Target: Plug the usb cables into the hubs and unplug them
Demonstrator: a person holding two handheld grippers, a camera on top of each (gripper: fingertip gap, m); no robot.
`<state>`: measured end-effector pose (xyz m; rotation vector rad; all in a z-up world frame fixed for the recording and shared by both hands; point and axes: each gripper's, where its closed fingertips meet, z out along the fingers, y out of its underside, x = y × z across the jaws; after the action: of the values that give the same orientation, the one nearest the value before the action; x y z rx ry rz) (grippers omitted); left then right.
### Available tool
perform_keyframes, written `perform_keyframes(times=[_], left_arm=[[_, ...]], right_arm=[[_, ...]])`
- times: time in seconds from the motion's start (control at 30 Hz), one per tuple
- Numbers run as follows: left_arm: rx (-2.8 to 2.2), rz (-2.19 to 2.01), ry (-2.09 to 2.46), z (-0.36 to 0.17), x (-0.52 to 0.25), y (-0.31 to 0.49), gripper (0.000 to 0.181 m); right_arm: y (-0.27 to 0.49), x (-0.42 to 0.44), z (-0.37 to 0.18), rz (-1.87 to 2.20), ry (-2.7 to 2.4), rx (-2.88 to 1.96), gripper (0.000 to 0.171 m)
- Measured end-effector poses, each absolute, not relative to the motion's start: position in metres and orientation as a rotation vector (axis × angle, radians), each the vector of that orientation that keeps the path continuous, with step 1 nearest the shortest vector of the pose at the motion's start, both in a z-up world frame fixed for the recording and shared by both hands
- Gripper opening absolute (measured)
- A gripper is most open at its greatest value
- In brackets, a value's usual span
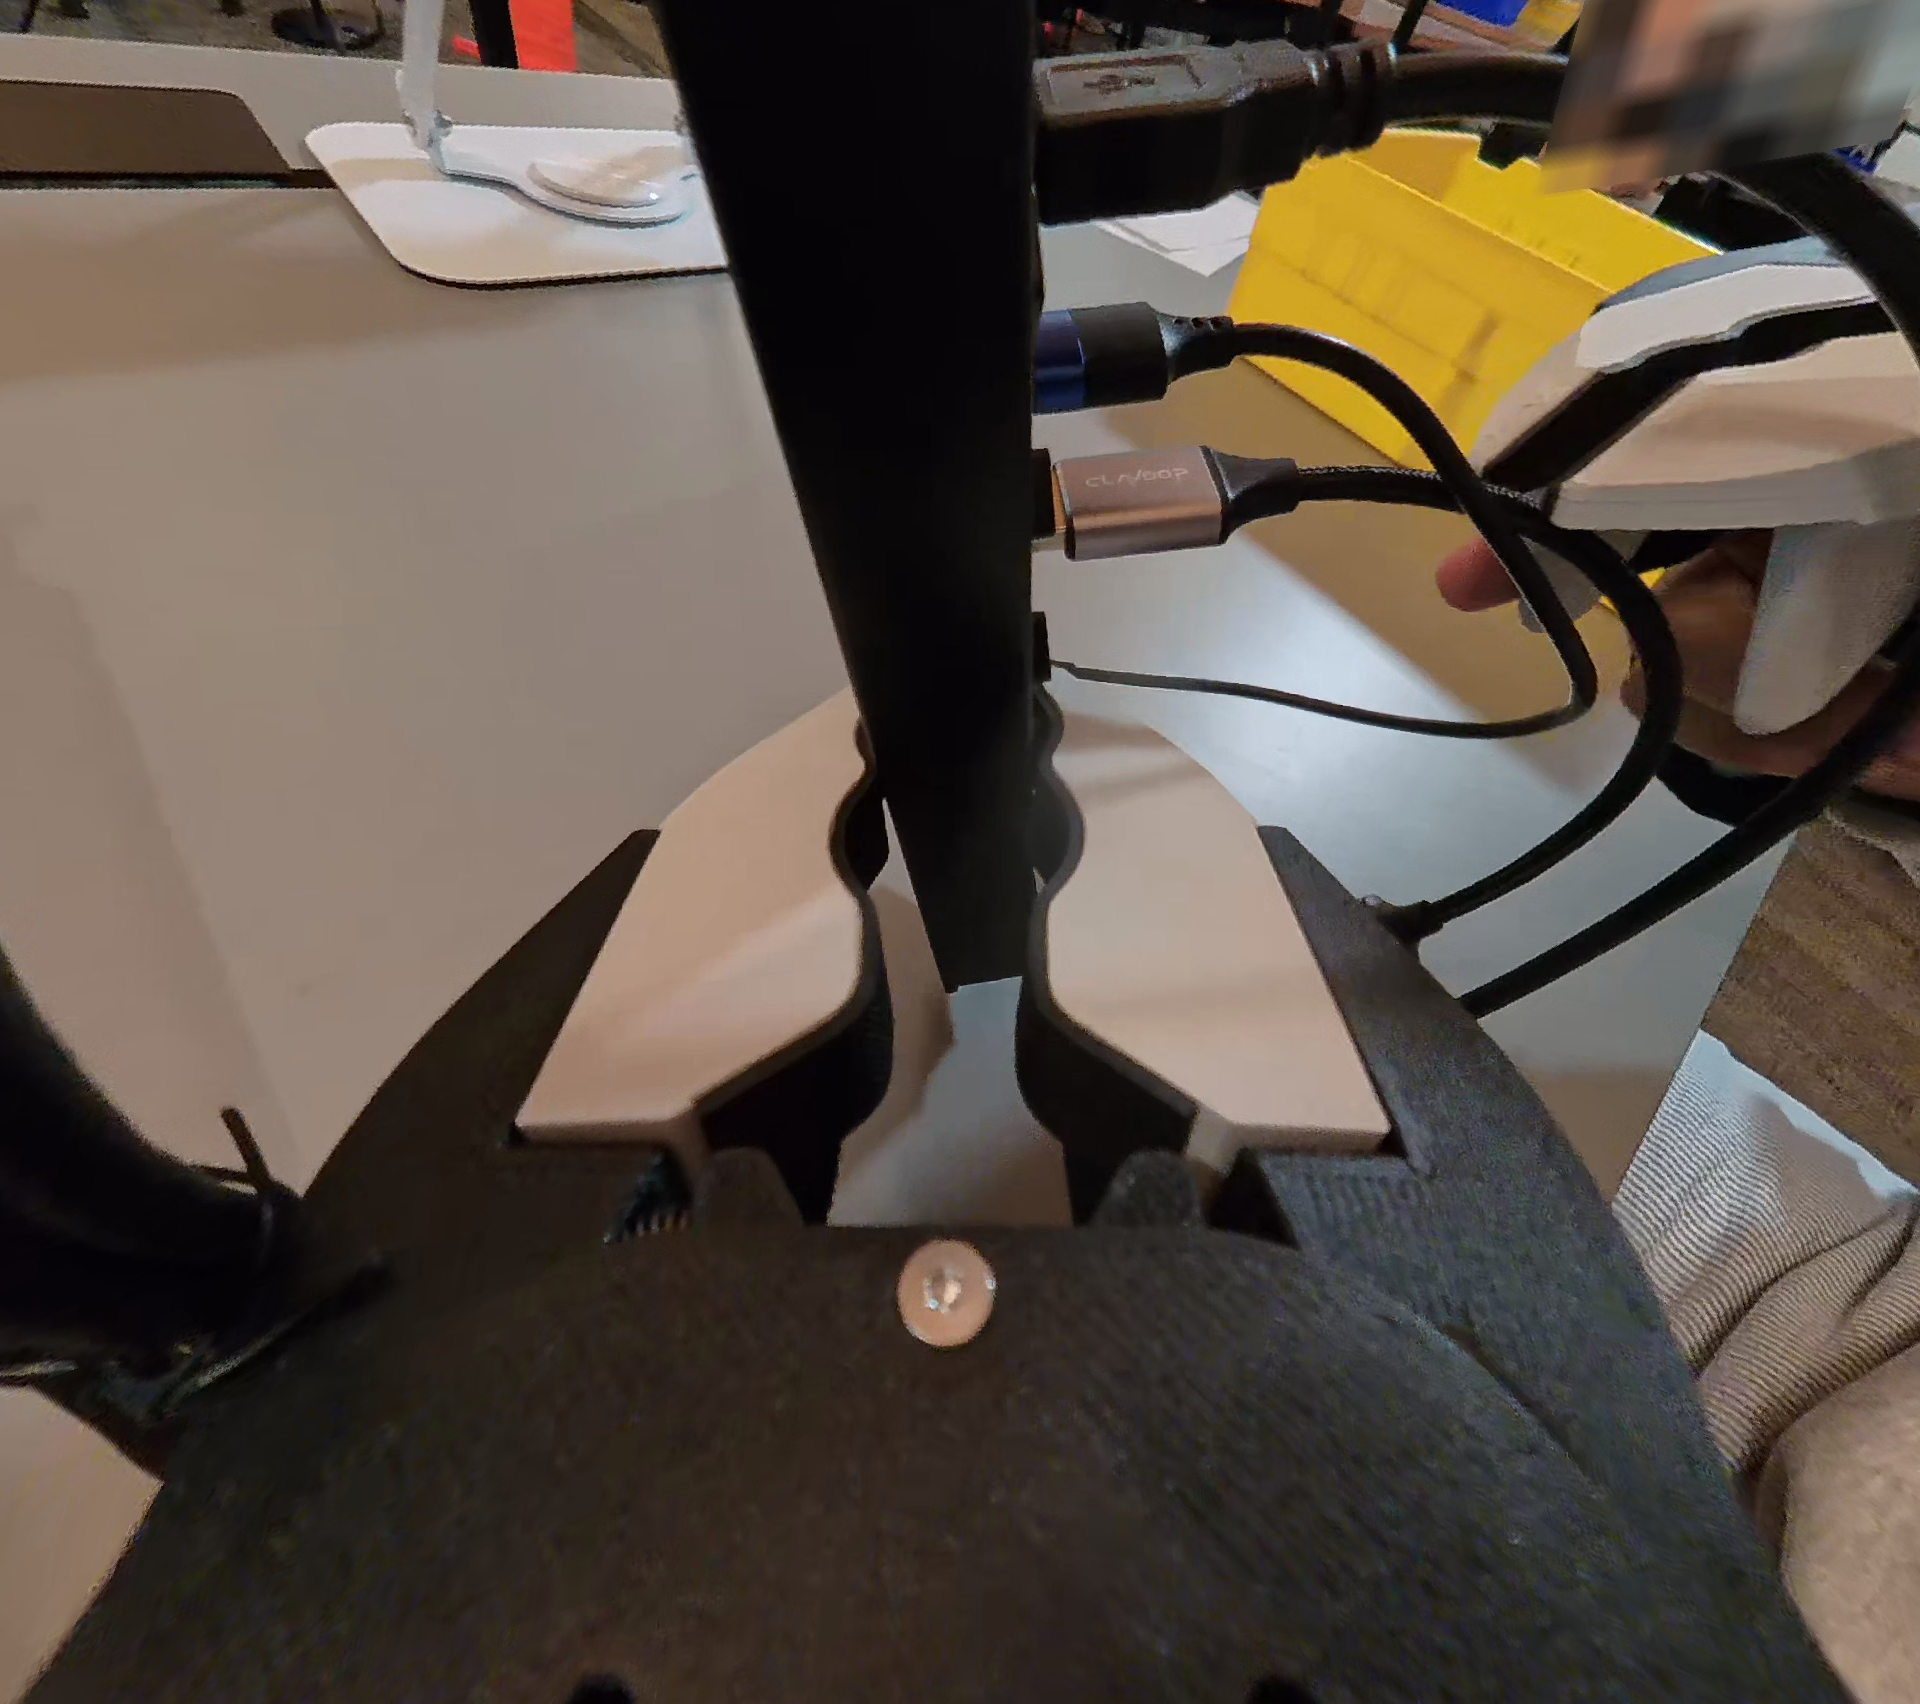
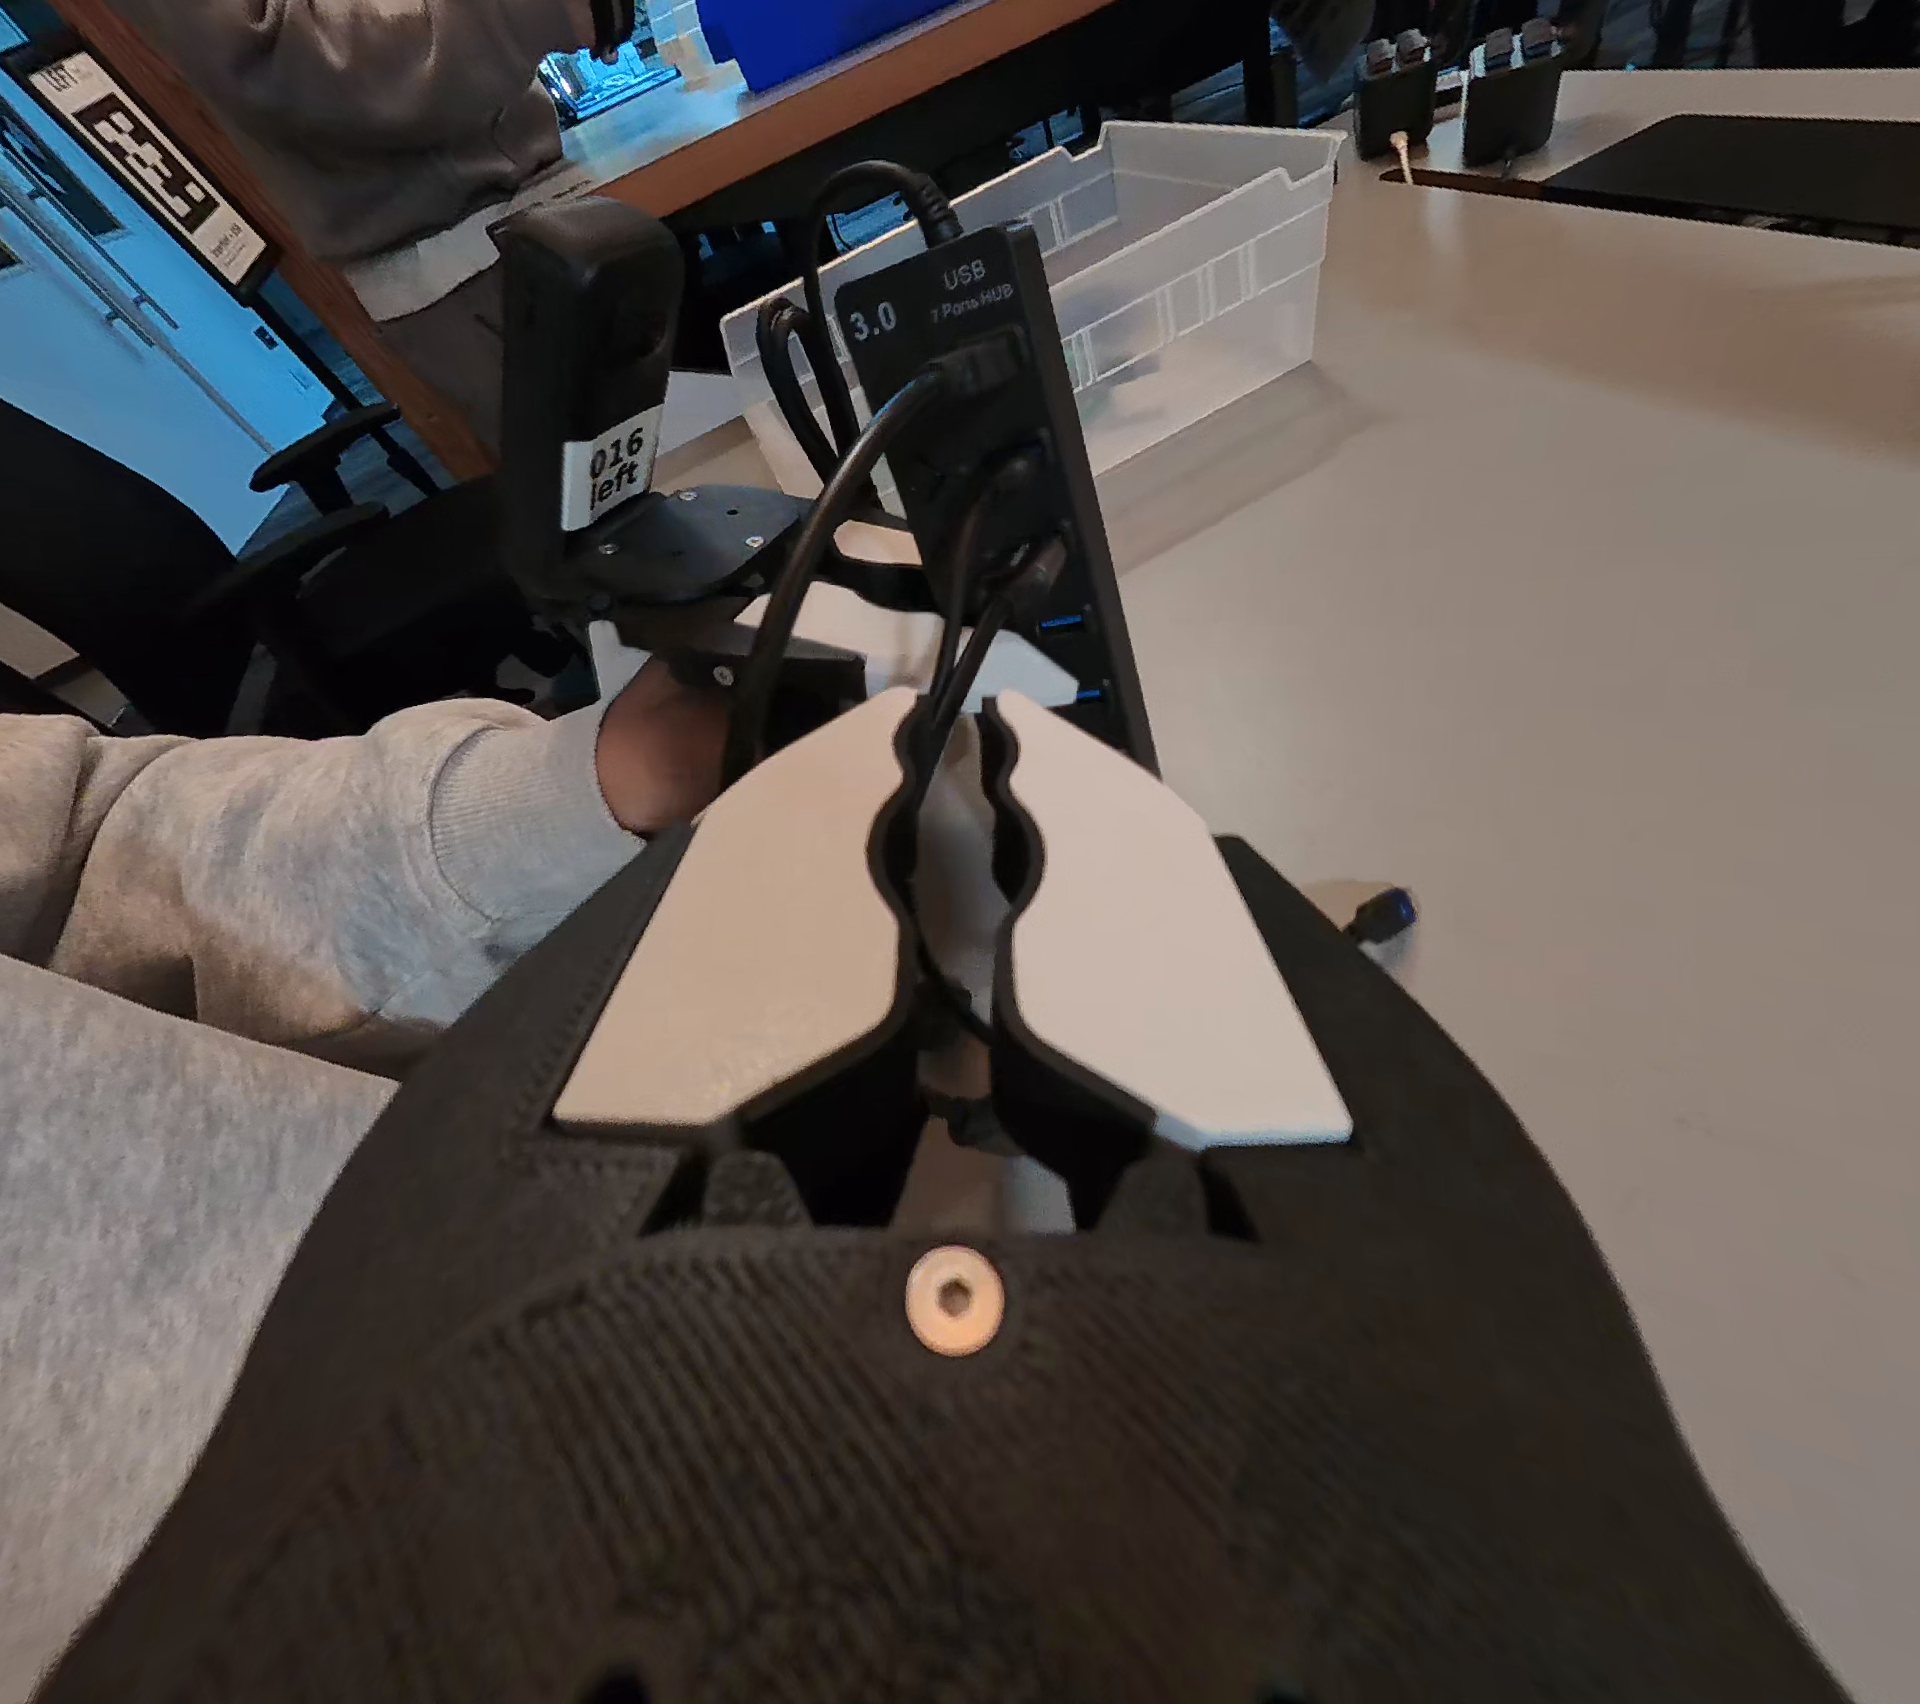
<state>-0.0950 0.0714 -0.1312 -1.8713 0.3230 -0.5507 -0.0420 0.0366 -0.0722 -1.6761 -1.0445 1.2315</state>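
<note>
My left gripper (image 1: 956,750) is shut on the lower end of a long black USB hub (image 1: 852,304) and holds it upright above the table. Several cables are plugged into the hub's right side: a thick black plug (image 1: 1174,96), a blue-and-black plug (image 1: 1112,355), a grey metal plug (image 1: 1143,501) on a braided cable, and a thin black wire (image 1: 1299,698). In the right wrist view the hub (image 2: 935,293) stands ahead. My right gripper (image 2: 951,709) has its fingers nearly together, with black cables (image 2: 930,719) running between them. It also shows in the left wrist view (image 1: 1507,459).
A loose blue-tipped plug (image 2: 1382,911) lies on the grey table (image 2: 1558,615). A clear bin (image 2: 1195,252) stands behind the hub, a yellow bin (image 1: 1403,283) to its side, and a white stand base (image 1: 499,200) farther back. A person in grey (image 2: 312,44) stands behind the table.
</note>
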Motion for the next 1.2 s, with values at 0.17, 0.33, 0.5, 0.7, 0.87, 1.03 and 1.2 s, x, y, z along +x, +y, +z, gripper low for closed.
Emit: perform_keyframes(times=[0.17,0.33,0.5,0.7,0.87,1.03,1.2], left_arm=[[-1.877,-0.556,0.300,-0.1323,-0.0974,0.0723,0.024],[-1.871,-0.528,0.319,-0.1313,-0.0967,0.0722,0.025],[-1.868,-0.489,0.344,-0.1307,-0.0960,0.0719,0.025],[-1.846,-0.453,0.390,-0.1281,-0.0940,0.0708,0.026],[-1.836,-0.449,0.403,-0.1268,-0.0925,0.0704,0.027],[-1.837,-0.435,0.410,-0.1268,-0.0919,0.0706,0.027],[-1.834,-0.440,0.408,-0.1265,-0.0925,0.0709,0.026]], right_arm=[[0.0343,-0.0442,-0.0776,1.227,-1.061,-1.693,0.009],[0.0381,-0.0416,-0.0768,1.185,-1.062,-1.692,0.006],[0.0372,-0.0409,-0.0764,1.195,-1.069,-1.690,0.005],[0.0357,-0.0399,-0.0748,1.198,-1.082,-1.685,0.005],[0.0363,-0.0388,-0.0747,1.186,-1.083,-1.690,0.005],[0.0367,-0.0381,-0.0751,1.202,-1.077,-1.702,0.005],[0.0372,-0.0376,-0.0762,1.172,-1.094,-1.706,0.005]])
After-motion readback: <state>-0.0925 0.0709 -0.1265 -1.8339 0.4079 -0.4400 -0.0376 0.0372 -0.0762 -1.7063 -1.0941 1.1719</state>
